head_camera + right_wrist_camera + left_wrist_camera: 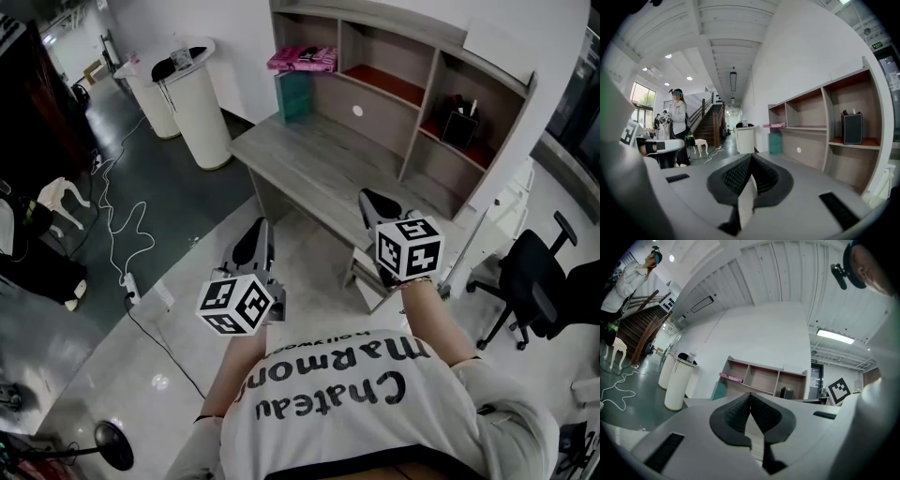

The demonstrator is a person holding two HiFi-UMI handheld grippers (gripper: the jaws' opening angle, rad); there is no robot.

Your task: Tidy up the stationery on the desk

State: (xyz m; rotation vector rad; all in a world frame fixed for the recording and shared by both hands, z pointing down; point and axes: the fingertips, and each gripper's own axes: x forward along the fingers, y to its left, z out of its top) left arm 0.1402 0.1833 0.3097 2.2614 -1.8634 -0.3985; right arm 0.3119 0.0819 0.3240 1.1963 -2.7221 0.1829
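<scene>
Short of the desk's [309, 164] near edge, both tools are up and pointing at it. The left gripper [259, 230] hangs over the floor off the near left corner, and its own view shows its jaws pressed together at the tips with nothing between them. The right gripper [370, 199] sits over the near edge towards the right end, its jaws likewise closed and empty. Its marker cube blocks that stretch of the desk from the head view.

The stationery is at the back. A black holder [459, 127] stands in the right compartment of the shelf unit [422, 89]. A few things stick out of its top, too small to name. A pink item [302, 59] lies on the shelf of the left compartment, and whether it is a book or a box I cannot tell. Below it a teal item [293, 96] stands upright at the far left corner, equally hard to identify.

Off to the right, an office chair [539, 281] is cut by the frame edge. In the right gripper view a person [678, 124] stands well back, near a staircase.
</scene>
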